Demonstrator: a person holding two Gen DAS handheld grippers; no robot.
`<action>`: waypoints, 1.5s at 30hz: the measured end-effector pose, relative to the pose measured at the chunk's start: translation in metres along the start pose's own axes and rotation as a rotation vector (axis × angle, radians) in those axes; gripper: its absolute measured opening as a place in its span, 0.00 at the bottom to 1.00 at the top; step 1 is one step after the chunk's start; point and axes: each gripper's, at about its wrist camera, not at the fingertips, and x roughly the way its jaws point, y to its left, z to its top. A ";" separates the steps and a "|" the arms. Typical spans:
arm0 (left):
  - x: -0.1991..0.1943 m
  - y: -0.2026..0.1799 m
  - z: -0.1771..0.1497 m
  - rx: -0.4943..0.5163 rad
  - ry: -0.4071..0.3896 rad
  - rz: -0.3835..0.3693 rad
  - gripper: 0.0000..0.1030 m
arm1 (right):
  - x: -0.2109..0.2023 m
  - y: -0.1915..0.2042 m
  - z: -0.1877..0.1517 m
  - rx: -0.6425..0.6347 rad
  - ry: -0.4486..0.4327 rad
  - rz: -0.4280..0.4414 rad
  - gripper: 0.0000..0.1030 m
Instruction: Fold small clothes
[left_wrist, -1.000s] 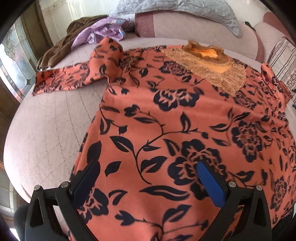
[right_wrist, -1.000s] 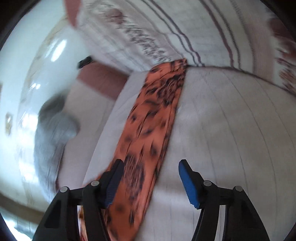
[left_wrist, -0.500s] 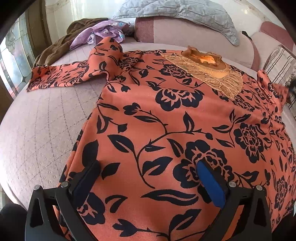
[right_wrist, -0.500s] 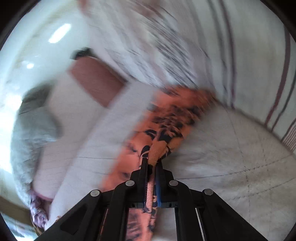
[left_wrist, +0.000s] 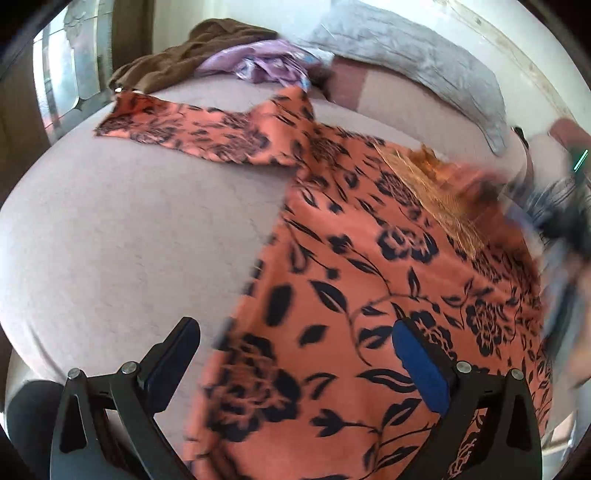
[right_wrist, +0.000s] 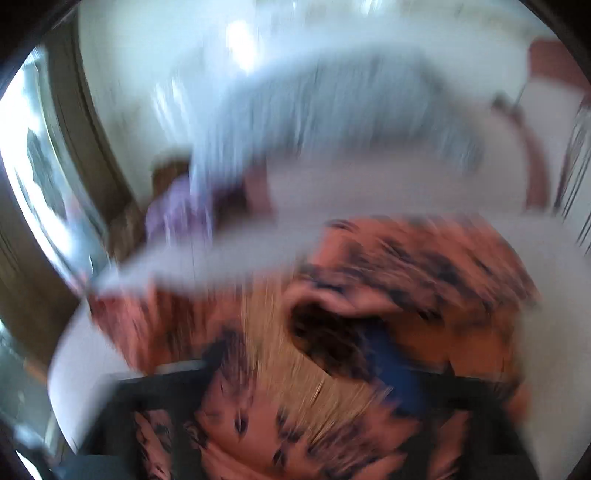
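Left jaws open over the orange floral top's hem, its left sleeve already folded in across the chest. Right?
Not quite. In the left wrist view the sleeve lies stretched out flat on the bed, not folded in. The left gripper is open over the orange floral top.

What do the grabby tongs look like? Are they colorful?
The left tongs are black, with angled frame arms that have cut-out holes and round silver bolts. Each finger ends in a flat blue pad. The right tongs look black with some blue too, but that picture is very blurry.
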 end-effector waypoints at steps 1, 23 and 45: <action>-0.003 0.002 0.002 0.003 -0.006 -0.001 1.00 | 0.022 0.002 -0.016 -0.008 0.057 -0.021 0.86; 0.140 -0.283 0.083 0.930 -0.029 0.185 0.96 | -0.063 -0.140 -0.133 0.427 -0.116 0.052 0.87; 0.136 -0.064 0.112 -0.169 0.093 -0.259 0.67 | -0.057 -0.136 -0.128 0.393 -0.054 0.025 0.88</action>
